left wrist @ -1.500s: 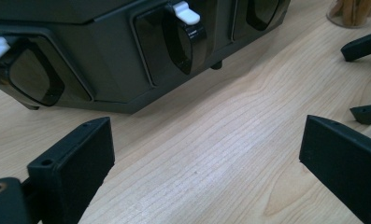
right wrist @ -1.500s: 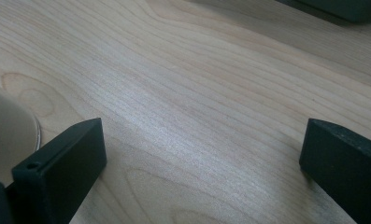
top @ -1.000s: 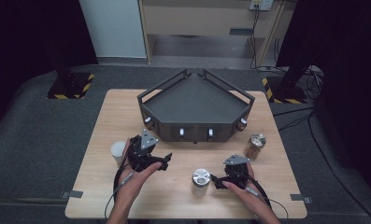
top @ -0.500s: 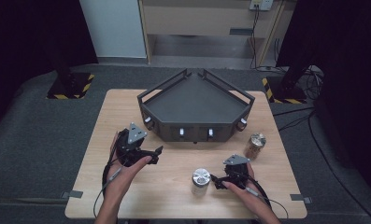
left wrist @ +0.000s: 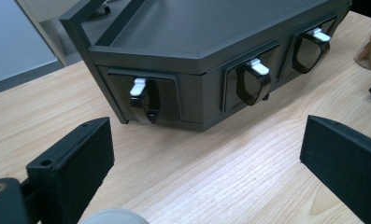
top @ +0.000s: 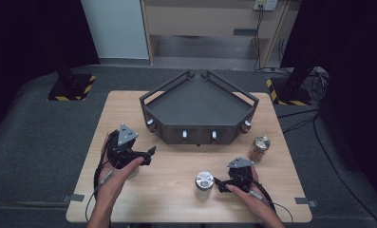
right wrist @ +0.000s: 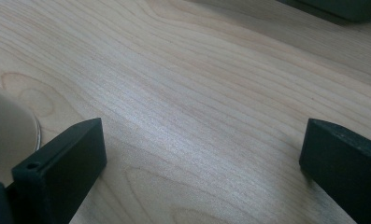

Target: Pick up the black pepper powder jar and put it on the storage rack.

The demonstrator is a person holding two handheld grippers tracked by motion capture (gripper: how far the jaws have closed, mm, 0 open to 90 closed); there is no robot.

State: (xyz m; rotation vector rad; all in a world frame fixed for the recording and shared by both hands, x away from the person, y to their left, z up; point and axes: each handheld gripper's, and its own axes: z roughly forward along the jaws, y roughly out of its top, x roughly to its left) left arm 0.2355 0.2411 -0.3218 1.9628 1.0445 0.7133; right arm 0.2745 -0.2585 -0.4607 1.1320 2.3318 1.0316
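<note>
Two tools in play, one per hand, both with jaws wide apart and nothing between them. Right tool (top: 222, 182) sits low near the front edge of the tabletop (top: 176, 209), right of middle, pointing left at a silver can (top: 203, 184) that stands upright just beside its tips. Not touching as far as I can tell. In the right gripper view the can (right wrist: 8, 135) is just a pale curved blur at the left edge, next to one jaw, with bare wood grain between the two jaws.

Left tool (top: 146, 156) is over on the left side of the tabletop, a bit farther from the front edge, grey plate on top, aimed right. There's a pale cup (top: 131, 172) tucked under the left hand (top: 121, 173), mostly hidden, so can't say much about it. Its rounded rim (left wrist: 110, 217) peeks in at the bottom of the left gripper view, below the jaws rather than between them.

Farther back on the right side, near the right edge, a brassy can (top: 259, 147) stands upright, well apart from both tools.

Past all that, toward the back edge, sits a big dark angular tray (top: 195, 99) with raised rails. Its front faces carry small black knobs with white tabs (left wrist: 138, 87), which the left gripper view looks straight at.
</note>
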